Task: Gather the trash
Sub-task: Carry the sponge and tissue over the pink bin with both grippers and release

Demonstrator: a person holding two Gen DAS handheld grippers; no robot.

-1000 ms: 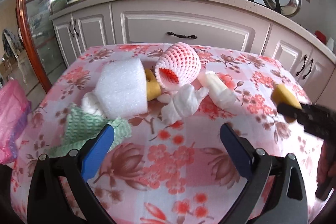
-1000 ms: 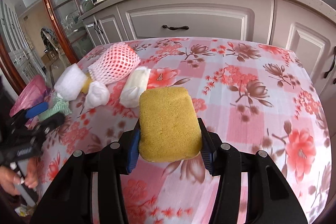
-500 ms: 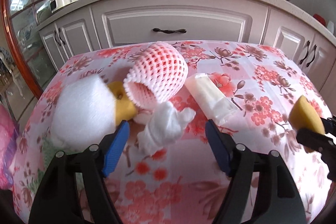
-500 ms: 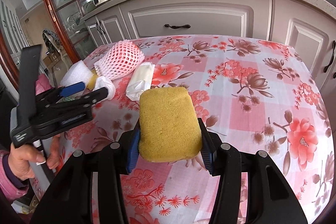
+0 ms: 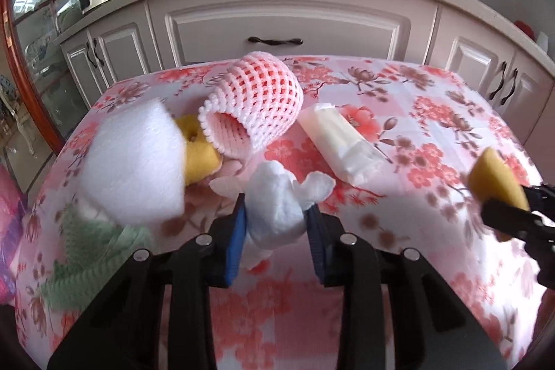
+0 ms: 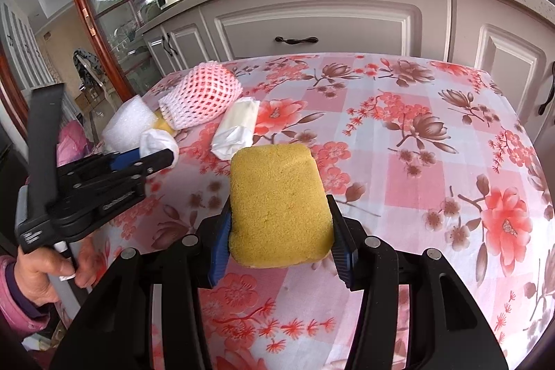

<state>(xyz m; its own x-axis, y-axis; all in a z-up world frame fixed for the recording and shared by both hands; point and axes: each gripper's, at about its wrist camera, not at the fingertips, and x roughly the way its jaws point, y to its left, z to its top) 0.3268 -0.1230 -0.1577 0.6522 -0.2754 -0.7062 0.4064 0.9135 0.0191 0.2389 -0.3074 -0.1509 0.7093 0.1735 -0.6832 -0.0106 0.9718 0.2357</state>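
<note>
A crumpled white tissue (image 5: 277,200) lies on the floral tablecloth (image 5: 433,127), between the blue pads of my left gripper (image 5: 277,214). Its jaws are closing, and both pads touch the tissue's sides. The right wrist view shows the same gripper (image 6: 163,158) at the left with the tissue (image 6: 158,141) at its tip. My right gripper (image 6: 280,214) is shut on a yellow sponge (image 6: 277,203) and holds it above the cloth. Behind the tissue lie a pink foam fruit net (image 5: 253,113), a white foam block (image 5: 135,162), a yellow piece (image 5: 199,151) and a plastic-wrapped white packet (image 5: 341,141).
A green cloth (image 5: 93,245) lies at the table's left edge, below the foam block. A pink bag (image 6: 71,141) hangs beyond that edge. A person's hand (image 6: 45,269) grips the left tool's handle. Kitchen cabinets (image 6: 312,23) stand behind the table.
My left gripper moved right from the green cloth to the white tissue, and its jaws narrowed from wide open to touching the tissue. The right gripper and its sponge stayed still.
</note>
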